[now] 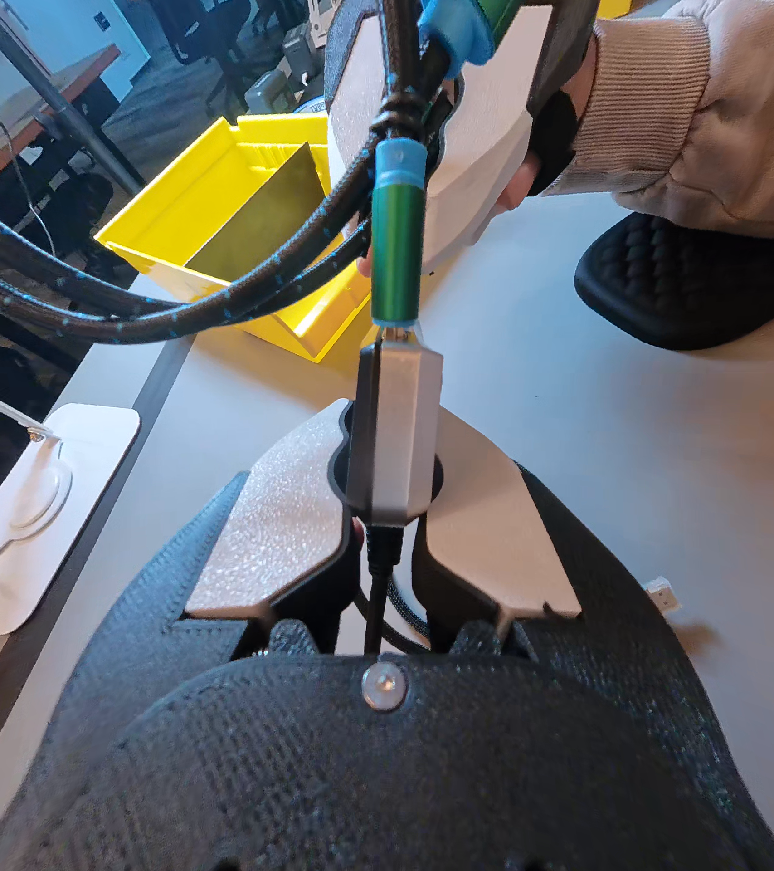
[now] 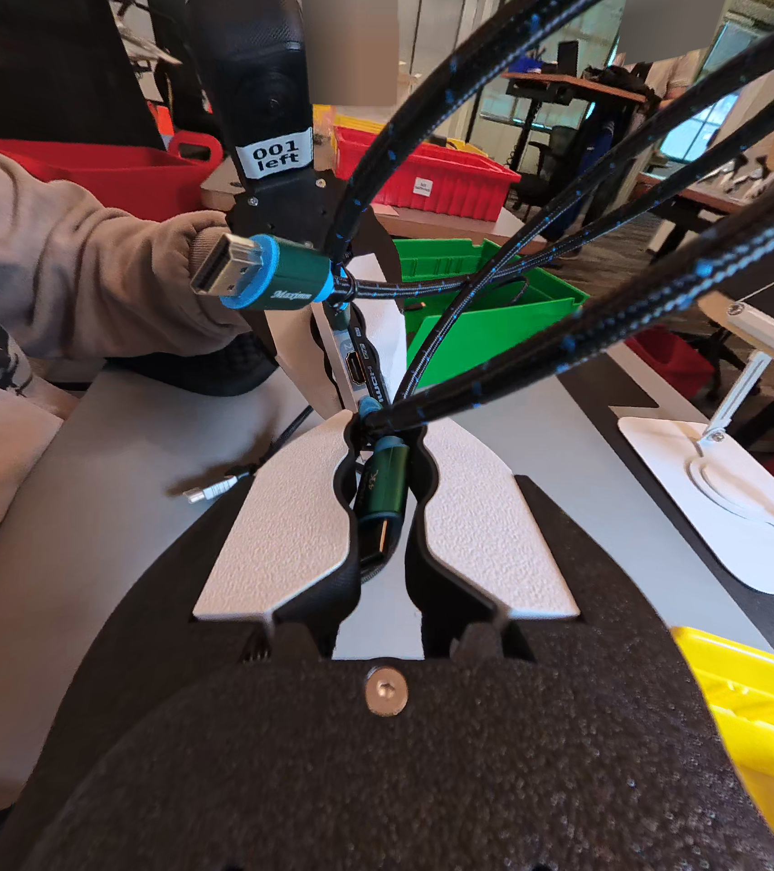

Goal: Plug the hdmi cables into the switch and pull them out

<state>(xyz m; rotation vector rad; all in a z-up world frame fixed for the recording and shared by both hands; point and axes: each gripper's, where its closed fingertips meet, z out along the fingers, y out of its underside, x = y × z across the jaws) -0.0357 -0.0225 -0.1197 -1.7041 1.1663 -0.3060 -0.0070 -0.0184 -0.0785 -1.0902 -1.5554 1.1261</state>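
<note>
Between the left gripper fingers, clamped on the silver switch; green HDMI plug seated in its 12 o'clock end. Right gripper closed on another green plug, braided cables fanning toward 2 o'clock. Loose third plug at 11 o'clock; yellow bin beyond.

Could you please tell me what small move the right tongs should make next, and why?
Probably rotate the right tongs so the held green connector turns its metal tip toward the switch. That tip now points back at the camera, while a side port on the switch, clamped in the left tongs, looks empty. The plugged connector already sits in the switch's far end.
</note>
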